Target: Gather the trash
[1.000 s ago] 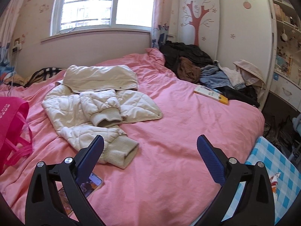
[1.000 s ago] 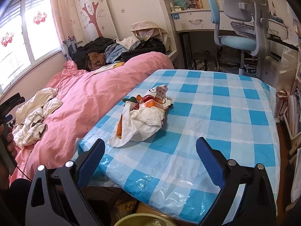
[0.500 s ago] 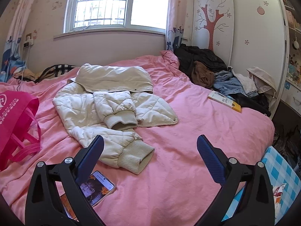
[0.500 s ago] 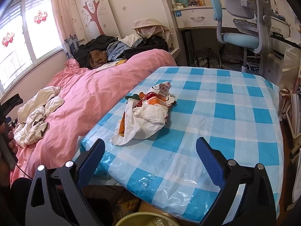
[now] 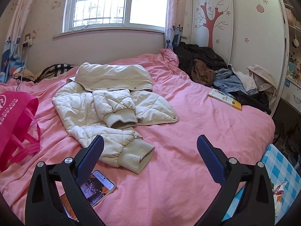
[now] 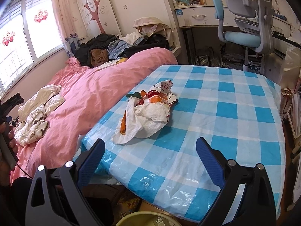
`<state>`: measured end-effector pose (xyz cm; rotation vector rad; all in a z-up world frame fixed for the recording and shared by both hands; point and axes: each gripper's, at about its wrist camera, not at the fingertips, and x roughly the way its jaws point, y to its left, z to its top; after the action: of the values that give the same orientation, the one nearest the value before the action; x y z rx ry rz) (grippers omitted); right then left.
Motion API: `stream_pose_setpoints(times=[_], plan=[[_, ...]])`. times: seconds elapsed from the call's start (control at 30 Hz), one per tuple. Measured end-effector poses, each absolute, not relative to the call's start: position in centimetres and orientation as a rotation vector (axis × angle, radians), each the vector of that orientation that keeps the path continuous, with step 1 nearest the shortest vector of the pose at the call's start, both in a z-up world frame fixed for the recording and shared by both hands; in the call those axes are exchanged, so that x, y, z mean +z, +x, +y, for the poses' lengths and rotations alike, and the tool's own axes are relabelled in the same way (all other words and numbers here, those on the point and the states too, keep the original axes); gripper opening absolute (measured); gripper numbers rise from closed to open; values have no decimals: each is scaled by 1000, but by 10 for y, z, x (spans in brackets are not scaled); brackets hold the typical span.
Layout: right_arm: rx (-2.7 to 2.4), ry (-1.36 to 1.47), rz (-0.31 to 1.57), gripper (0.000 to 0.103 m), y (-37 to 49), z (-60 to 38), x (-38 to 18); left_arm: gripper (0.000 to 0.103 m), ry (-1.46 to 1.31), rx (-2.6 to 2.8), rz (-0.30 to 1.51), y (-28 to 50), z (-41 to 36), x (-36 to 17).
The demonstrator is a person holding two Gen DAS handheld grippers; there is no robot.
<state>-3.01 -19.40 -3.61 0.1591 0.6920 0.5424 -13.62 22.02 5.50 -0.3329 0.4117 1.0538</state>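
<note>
A heap of trash (image 6: 148, 111), a white plastic bag with orange and printed wrappers, lies on the blue-checked table (image 6: 235, 113), towards its left side. My right gripper (image 6: 150, 154) is open and empty, low over the table's near edge, a short way in front of the trash. My left gripper (image 5: 149, 155) is open and empty above the pink bed (image 5: 188, 150). In the left wrist view a corner of the table (image 5: 278, 171) and a scrap of wrapper (image 5: 278, 186) show at the lower right.
A cream padded jacket (image 5: 105, 101), a phone (image 5: 97, 186) and a pink tote bag (image 5: 15, 120) lie on the bed. Clothes (image 5: 216, 69) and a yellow book (image 5: 224, 98) are piled at its far side. A yellowish bin rim (image 6: 150, 219) shows under the table edge. A blue desk chair (image 6: 242, 24) stands behind the table.
My left gripper has swung left and lifted back, so less of the table and more of the bed shows. My right gripper has edged slightly nearer the trash. Both stay open.
</note>
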Motion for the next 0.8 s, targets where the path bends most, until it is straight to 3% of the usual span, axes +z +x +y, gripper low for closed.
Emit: stream_pose_setpoints(times=[0.8], plan=[[555, 151, 710, 93, -29, -188, -40, 96, -338, 1044, 424, -135, 222, 47]])
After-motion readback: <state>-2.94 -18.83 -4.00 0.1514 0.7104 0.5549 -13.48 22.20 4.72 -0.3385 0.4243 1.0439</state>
